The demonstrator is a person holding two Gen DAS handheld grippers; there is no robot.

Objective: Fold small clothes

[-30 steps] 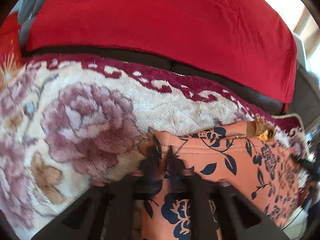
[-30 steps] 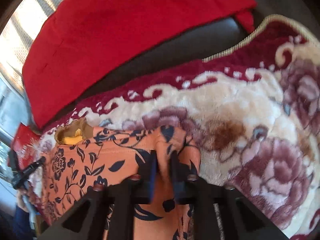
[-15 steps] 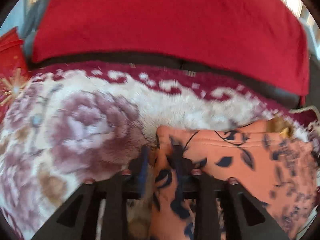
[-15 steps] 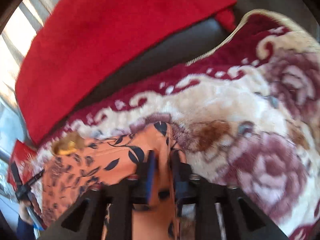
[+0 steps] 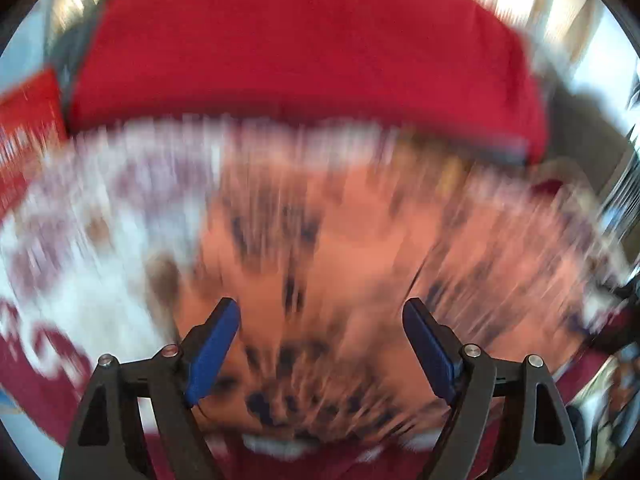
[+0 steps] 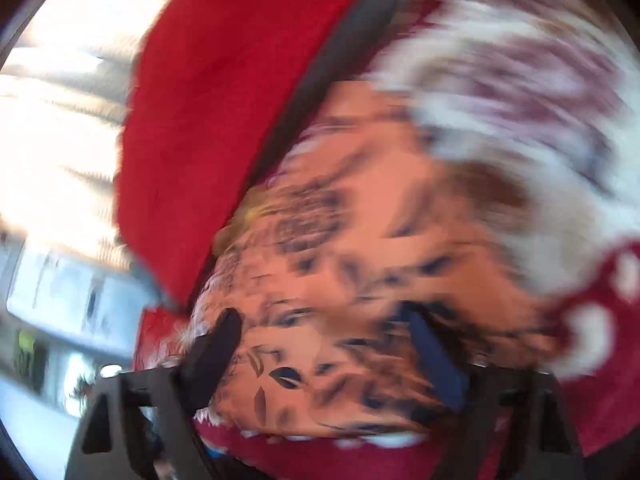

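An orange garment with dark floral print (image 5: 340, 264) lies spread on the plush flowered blanket (image 5: 92, 240); both views are heavily motion-blurred. My left gripper (image 5: 322, 322) hovers over the garment's near part, its jaws opening wide, nothing pressed between the blue pads (image 5: 212, 352). In the right wrist view the same orange garment (image 6: 360, 280) fills the middle, seen tilted. My right gripper (image 6: 326, 334) is above it with its jaws opening, and the cloth lies loose below the fingers, not pinched.
A red cloth (image 5: 300, 48) covers the dark sofa back behind the blanket. The blanket's maroon border (image 6: 608, 380) runs along the near side. Bright windows (image 6: 60, 120) lie beyond the sofa.
Both grippers let go of the garment's corners, their jaws spreading apart, and pulled back over the garment. The right view has rolled sideways. The garment now lies flat with the fold laid down.
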